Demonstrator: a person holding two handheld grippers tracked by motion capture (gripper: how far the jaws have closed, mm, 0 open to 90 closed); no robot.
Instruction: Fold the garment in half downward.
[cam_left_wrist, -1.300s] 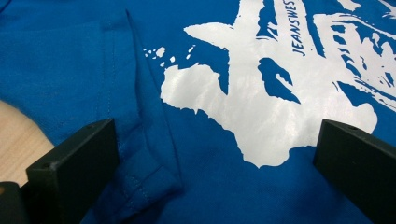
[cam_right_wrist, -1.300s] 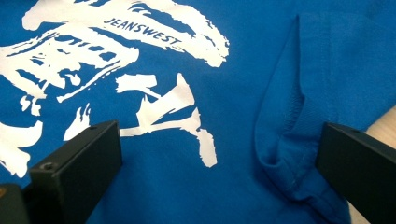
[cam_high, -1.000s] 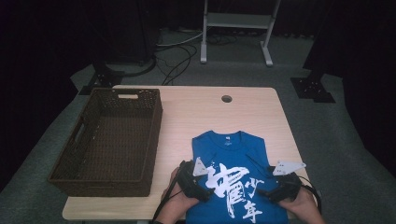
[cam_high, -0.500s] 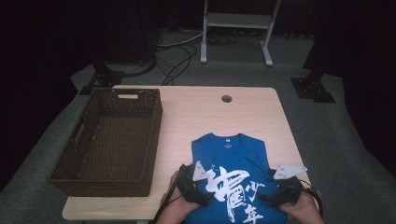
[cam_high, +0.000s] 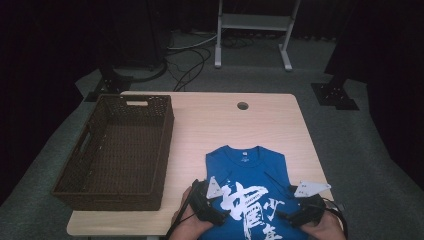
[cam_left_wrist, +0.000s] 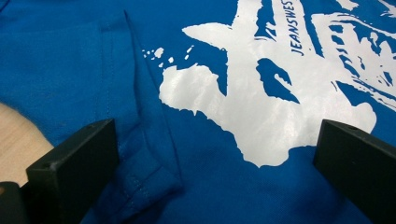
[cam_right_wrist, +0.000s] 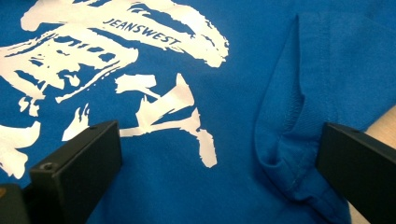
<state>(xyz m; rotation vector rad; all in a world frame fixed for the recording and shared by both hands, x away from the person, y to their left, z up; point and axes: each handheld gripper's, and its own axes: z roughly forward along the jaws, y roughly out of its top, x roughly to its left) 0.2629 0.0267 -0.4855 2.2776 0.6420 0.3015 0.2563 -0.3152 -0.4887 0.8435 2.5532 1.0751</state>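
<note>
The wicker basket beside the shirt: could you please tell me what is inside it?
The wicker basket shows only its bare woven floor, with nothing lying on it. Its near wall hides a thin strip of that floor.

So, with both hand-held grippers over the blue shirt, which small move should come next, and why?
Probably lower both and close on the folded sleeves. The left hand-held gripper and the right hand-held gripper both have their jaws wide apart above the blue T-shirt, holding nothing. A folded sleeve lies by one jaw of the left, and the other sleeve by one jaw of the right.
</note>
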